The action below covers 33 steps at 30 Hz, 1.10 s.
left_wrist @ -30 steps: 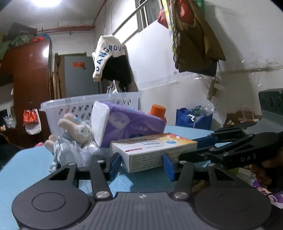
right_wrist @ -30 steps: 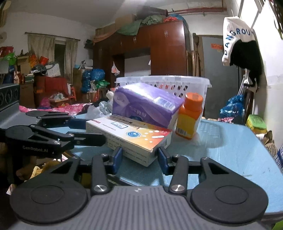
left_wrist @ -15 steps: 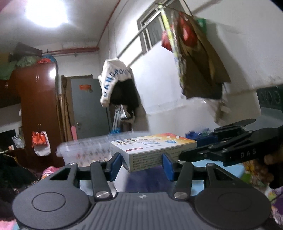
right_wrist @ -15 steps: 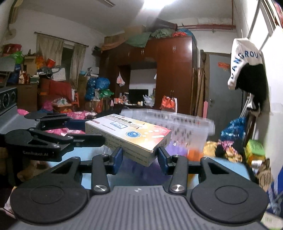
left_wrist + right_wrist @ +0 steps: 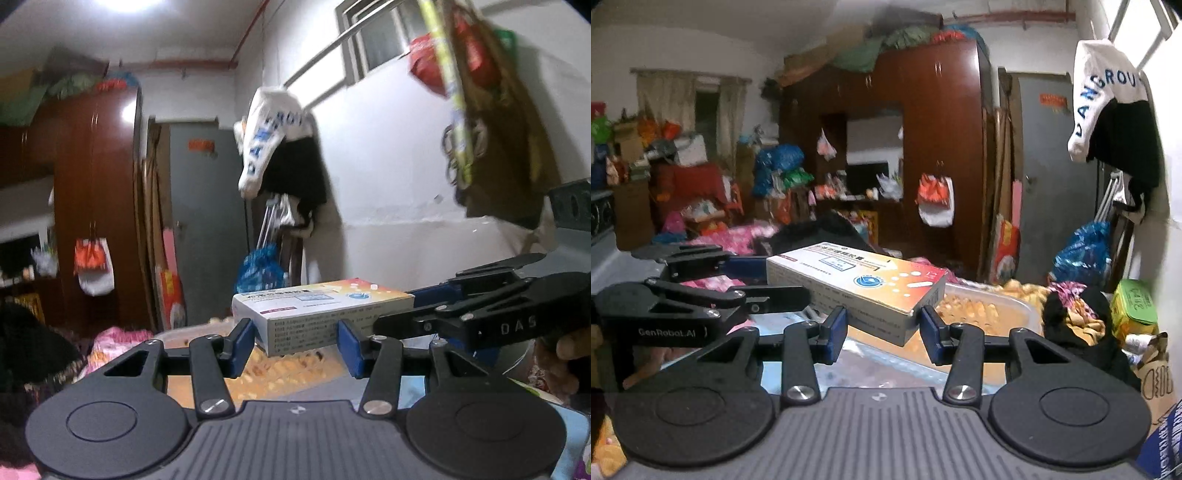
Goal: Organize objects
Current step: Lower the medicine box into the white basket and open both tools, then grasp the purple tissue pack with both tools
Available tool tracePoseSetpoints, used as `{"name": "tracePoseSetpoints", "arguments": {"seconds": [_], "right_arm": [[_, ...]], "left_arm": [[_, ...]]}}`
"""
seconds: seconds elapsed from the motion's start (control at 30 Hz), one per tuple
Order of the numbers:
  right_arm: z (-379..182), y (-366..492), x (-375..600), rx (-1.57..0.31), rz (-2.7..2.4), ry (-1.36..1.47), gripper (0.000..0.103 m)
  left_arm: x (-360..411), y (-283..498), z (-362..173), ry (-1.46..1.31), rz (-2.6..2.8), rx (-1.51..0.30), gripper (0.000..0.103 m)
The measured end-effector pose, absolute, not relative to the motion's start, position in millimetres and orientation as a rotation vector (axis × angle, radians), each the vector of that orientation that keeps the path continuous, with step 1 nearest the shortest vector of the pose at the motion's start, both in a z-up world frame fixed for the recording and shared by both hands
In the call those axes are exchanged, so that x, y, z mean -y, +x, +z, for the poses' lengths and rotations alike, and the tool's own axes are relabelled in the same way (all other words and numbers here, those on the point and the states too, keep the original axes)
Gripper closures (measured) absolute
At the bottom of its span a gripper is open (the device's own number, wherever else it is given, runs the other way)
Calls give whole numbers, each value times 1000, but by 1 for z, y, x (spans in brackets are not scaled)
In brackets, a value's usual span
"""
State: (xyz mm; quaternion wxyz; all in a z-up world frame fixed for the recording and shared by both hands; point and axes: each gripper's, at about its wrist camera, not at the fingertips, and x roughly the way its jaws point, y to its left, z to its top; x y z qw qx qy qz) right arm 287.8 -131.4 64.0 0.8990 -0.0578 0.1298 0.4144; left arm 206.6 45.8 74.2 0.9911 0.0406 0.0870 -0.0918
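The left gripper (image 5: 295,341) and right gripper (image 5: 882,330) each clamped one end of the medicine box (image 5: 857,282). Together they held it aloft above a white laundry basket (image 5: 1015,314).

Box (image 5: 323,308) between both grippers' pads

We see that each claw, the left claw (image 5: 295,341) and the right claw (image 5: 882,330), has black linkage arms with silver screws, blue pads (image 5: 242,345), round black discs on a ribbed grey base, and white lettering along its side.
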Motion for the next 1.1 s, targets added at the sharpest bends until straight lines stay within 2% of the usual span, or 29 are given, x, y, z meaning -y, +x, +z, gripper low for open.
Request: {"name": "tracePoseSetpoints", "arguments": {"seconds": [0.13, 0.2, 0.23, 0.27, 0.33, 0.37, 0.53, 0.77, 1.1], "right_arm": [[54, 303, 122, -307, 834, -149, 56], [50, 310, 123, -324, 836, -140, 54], [51, 310, 126, -327, 835, -123, 45], [50, 310, 130, -333, 823, -107, 24], [49, 295, 145, -301, 792, -86, 4], [48, 289, 152, -279, 783, -83, 0], [38, 249, 193, -265, 752, -38, 0], [-5, 206, 231, -294, 757, 102, 0], [-28, 202, 211, -277, 857, 47, 0]], "left_arm": [[-49, 231, 68, 82, -166, -228, 49], [-45, 235, 65, 120, -149, -243, 44], [-42, 236, 64, 151, -136, -232, 32], [-39, 234, 63, 172, -117, -219, 16], [-39, 221, 63, 172, -100, -187, 9], [-42, 213, 65, 162, -113, -171, 9], [-50, 168, 67, 72, -120, -179, 9], [-35, 103, 24, 52, -184, -168, 9], [-21, 93, -14, 113, -256, -164, 9]]}}
